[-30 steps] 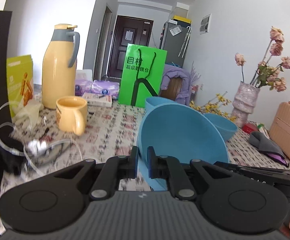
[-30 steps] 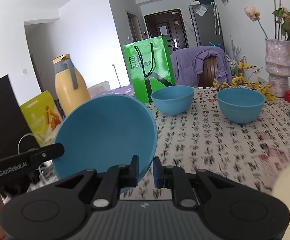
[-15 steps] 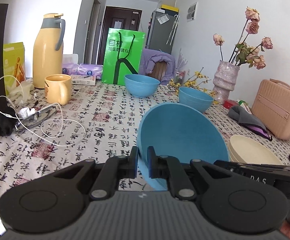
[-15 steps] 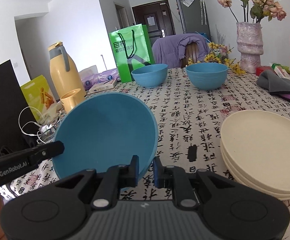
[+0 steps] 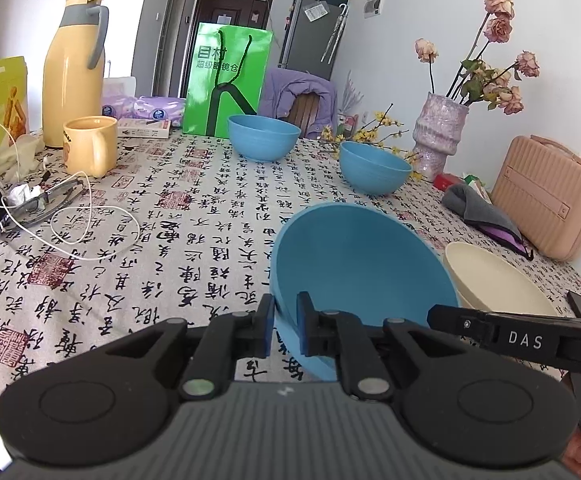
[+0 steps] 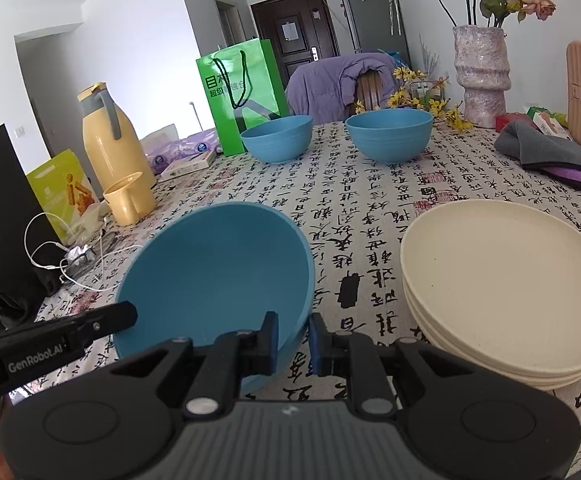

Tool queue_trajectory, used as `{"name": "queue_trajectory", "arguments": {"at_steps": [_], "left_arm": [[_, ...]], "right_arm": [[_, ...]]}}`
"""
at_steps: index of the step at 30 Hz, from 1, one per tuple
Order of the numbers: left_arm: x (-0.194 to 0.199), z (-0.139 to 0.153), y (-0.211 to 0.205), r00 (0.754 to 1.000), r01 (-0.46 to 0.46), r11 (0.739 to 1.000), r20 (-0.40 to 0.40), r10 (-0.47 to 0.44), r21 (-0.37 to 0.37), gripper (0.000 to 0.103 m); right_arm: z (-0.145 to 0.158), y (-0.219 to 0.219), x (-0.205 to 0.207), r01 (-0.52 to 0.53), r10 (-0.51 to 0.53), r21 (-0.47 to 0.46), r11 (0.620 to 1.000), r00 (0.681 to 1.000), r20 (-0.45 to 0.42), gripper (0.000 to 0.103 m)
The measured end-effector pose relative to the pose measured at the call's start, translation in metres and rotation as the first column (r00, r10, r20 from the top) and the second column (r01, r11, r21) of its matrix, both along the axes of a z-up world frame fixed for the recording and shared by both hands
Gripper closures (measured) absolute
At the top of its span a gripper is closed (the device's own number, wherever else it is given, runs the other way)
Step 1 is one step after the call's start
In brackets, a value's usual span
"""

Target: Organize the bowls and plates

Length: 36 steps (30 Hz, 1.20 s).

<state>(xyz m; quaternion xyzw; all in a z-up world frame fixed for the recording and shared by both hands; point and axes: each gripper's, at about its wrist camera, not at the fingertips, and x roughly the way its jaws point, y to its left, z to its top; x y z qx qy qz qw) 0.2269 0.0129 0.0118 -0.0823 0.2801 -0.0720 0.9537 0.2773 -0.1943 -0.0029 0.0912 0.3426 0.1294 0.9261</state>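
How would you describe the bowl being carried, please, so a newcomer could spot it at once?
Start at the stack of cream plates on the patterned tablecloth. Just left of it is a blue bowl, nearest the cameras. Unlike the two other blue bowls by the green bag, it is tilted, with tongs on its rim from both sides.

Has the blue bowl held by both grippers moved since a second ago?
Yes. The held bowl has come toward the stack of cream plates, which was out of view a second ago, and away from the yellow jug.

"DAS" on right gripper (image 5: pixel 524 340); "GenRobot.AI" on left gripper (image 6: pixel 36 362).
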Motion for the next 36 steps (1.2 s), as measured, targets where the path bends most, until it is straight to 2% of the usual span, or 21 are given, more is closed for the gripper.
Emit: {"name": "queue_trajectory", "arguments": {"at_steps": [6,9,11,14,18,20,21,23,24,26,30,32,36], "left_arm": [[0.005,0.001,-0.002,1.0,0.003,1.0,0.01,-0.003,0.007,0.089],[0.007,0.001,-0.001,1.0,0.003,1.0,0.01,-0.003,0.003,0.083],[0.007,0.003,0.0,1.0,0.002,1.0,0.023,-0.002,0.006,0.069],[0.0,0.011,-0.002,0.997,0.008,1.0,0.079,-0.01,0.028,0.049],[-0.017,0.02,-0.01,0.985,0.015,0.996,0.169,-0.03,0.089,0.032],[-0.029,0.02,-0.014,0.976,0.013,0.994,0.214,-0.037,0.112,0.02],[-0.035,0.02,-0.015,0.972,0.009,0.993,0.231,-0.037,0.119,0.018],[-0.049,0.017,-0.018,0.964,-0.019,0.992,0.266,-0.014,0.121,0.002],[-0.057,0.015,-0.019,0.959,-0.034,0.993,0.285,-0.001,0.117,0.0],[-0.069,0.012,-0.022,0.953,-0.045,0.992,0.302,0.007,0.119,0.0],[-0.092,0.003,-0.027,0.952,-0.077,0.991,0.305,0.04,0.112,0.0],[-0.102,-0.001,-0.03,0.949,-0.09,0.991,0.31,0.055,0.099,0.0],[-0.118,-0.011,-0.039,0.946,-0.11,0.99,0.314,0.076,0.091,0.0]], "right_arm": [[-0.002,-0.002,0.008,-0.011,0.011,0.017,1.0,1.0,-0.003,0.082],[0.0,-0.003,0.01,-0.013,0.013,0.034,0.999,1.0,0.007,0.078],[0.003,-0.004,0.009,-0.018,0.017,0.036,0.999,0.999,0.031,0.066],[0.01,0.0,0.006,-0.02,0.02,0.0,1.0,0.996,0.081,0.059],[0.02,0.0,-0.001,-0.035,0.038,-0.02,0.999,0.988,0.147,0.054],[0.025,-0.002,-0.008,-0.04,0.046,-0.036,0.999,0.981,0.189,0.048],[0.027,-0.003,-0.013,-0.04,0.05,-0.051,0.998,0.976,0.212,0.045],[0.029,-0.007,-0.024,-0.033,0.054,-0.083,0.996,0.964,0.261,0.033],[0.03,-0.01,-0.033,-0.027,0.056,-0.102,0.994,0.955,0.292,0.029],[0.031,-0.018,-0.048,-0.007,0.052,-0.132,0.991,0.939,0.341,0.014],[0.025,-0.041,-0.076,0.033,0.035,-0.172,0.985,0.924,0.381,0.01],[0.019,-0.055,-0.09,0.056,0.017,-0.178,0.982,0.923,0.385,0.006],[0.004,-0.078,-0.114,0.087,-0.01,-0.19,0.978,0.927,0.376,0.003]]}}
